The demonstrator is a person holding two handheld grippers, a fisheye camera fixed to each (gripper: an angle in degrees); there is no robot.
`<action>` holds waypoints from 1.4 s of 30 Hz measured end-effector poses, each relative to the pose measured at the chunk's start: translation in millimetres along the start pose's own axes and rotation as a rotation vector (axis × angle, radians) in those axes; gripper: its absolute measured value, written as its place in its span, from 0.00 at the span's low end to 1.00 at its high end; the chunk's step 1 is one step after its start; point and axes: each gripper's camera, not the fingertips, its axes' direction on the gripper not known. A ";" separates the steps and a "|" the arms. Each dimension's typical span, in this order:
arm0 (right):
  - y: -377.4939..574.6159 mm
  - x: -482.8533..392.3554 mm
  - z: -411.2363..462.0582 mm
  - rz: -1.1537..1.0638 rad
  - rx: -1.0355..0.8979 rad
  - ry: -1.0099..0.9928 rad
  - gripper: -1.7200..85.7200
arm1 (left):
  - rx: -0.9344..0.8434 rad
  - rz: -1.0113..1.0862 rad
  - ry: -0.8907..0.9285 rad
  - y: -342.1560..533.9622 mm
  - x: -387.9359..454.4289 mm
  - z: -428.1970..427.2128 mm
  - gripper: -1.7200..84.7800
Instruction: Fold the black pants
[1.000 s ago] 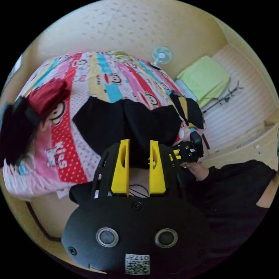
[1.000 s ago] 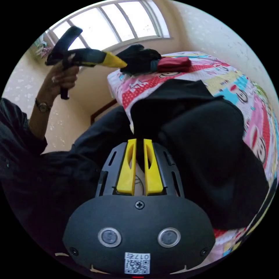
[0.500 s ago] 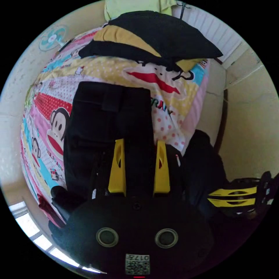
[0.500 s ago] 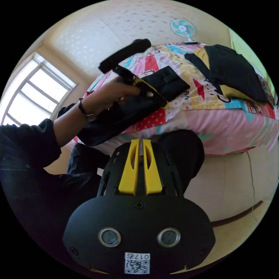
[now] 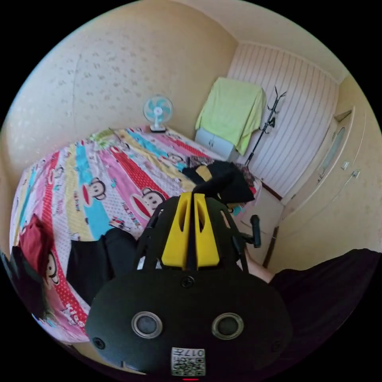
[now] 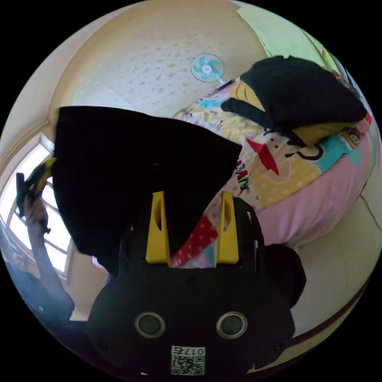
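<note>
A: Where are the pants sitting?

B: In the right gripper view they are hanging in the air as a wide black sheet in front of the wall, with the lower part dropping toward the near edge of the bed.

A: What is holding them up?

B: The left gripper is being raised by a hand in front of the window, and its yellow tip is meeting the side edge of the cloth.

A: Is the left gripper view agreeing with that?

B: Its jaws are standing almost together with a dark strip pinched between them, and black cloth is poking out past the tips. More black cloth is lying at the bed's near edge, beside a red cloth.

A: And the right gripper?

B: Its jaws are standing wide apart, gripping nothing, with the hanging pants and the patterned sheet showing between and behind them.

A: What else is lying around?

B: A black-and-yellow top is resting on the bed, well apart from the pants. The left gripper view is also giving a fan by the wall and a green cloth draped over a cabinet.
</note>
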 end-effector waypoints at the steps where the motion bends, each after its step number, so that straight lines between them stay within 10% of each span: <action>1: -2.4 2.0 11.4 0.025 -0.023 -0.011 0.24 | 0.059 -0.002 -0.037 10.8 6.9 -29.3 0.01; 14: 41.9 -304.9 -234.0 -0.775 0.675 -0.472 0.06 | 1.051 -0.045 -0.233 148.9 68.7 -394.8 0.01; 26: 17.0 -535.2 -415.7 -1.172 0.967 -0.179 0.06 | 1.266 0.095 -0.350 63.0 139.8 -553.0 0.01; 36: -131.6 -568.4 -240.2 -1.046 0.781 0.045 0.07 | 1.014 -0.083 -0.442 -87.0 31.9 -450.2 0.01; 42: -327.9 -521.8 18.8 -0.579 0.279 0.258 0.13 | 0.372 -0.343 -0.606 -263.6 -203.8 -235.4 0.05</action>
